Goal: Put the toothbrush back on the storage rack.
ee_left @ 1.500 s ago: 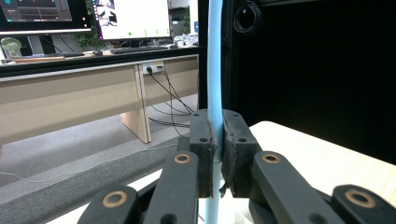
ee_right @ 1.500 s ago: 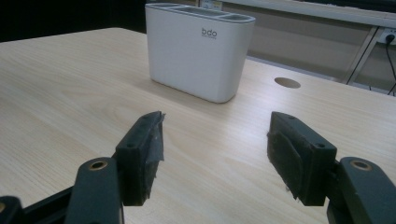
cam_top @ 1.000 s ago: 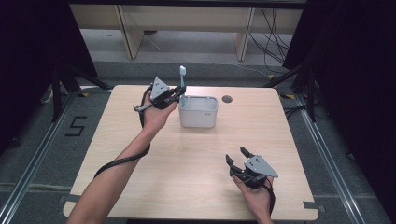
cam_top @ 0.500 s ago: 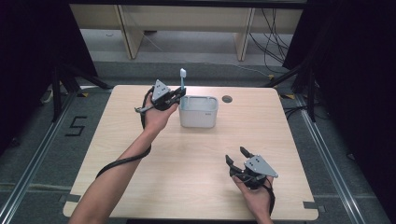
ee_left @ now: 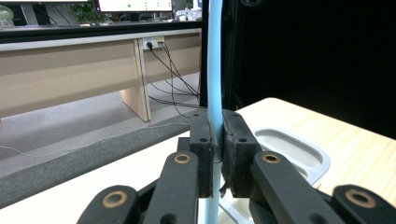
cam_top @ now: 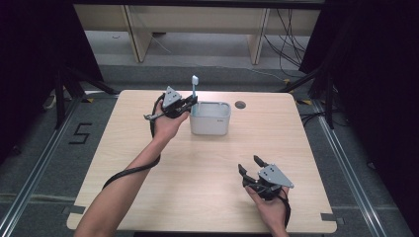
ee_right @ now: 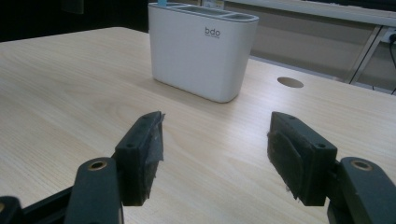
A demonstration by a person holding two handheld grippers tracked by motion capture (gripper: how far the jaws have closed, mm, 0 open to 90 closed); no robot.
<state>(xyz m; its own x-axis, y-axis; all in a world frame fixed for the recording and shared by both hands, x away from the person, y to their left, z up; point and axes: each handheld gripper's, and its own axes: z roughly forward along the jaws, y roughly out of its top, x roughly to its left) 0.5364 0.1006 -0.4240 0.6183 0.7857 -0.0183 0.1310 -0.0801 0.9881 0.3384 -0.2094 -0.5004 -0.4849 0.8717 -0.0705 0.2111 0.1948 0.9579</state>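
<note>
While the right gripper (cam_top: 251, 166) is rested near the desk's near right corner with its jaws spread wide and nothing between them, no part in the work is taken by it; in the right gripper view the bare light wooden desk (ee_right: 70, 84) is seen between its pads, with the white plastic compartmented holder (ee_right: 201, 49) well ahead. Farther off, toward the far middle of the desk, the left gripper (cam_top: 191, 102) is held just beside the holder's left end, its jaws clamped on the slim pale blue toothbrush (cam_top: 194, 89). In the left gripper view the toothbrush's handle (ee_left: 215, 70) is seen pinched between the two pads, running straight up and down, with the holder's grey rim (ee_left: 299, 151) just to the right and lower.

The coming move is judged to turn on this: the toothbrush's long axis is upright, its head is up, and its lower end is at the holder's left compartment; whether it is already inside cannot be told. The left hand is plainly the nearer one; a straight downward lowering and a release would be called for.

Against the earlier frames, the left gripper and toothbrush are seen almost unchanged; the right gripper has stayed put.
</note>
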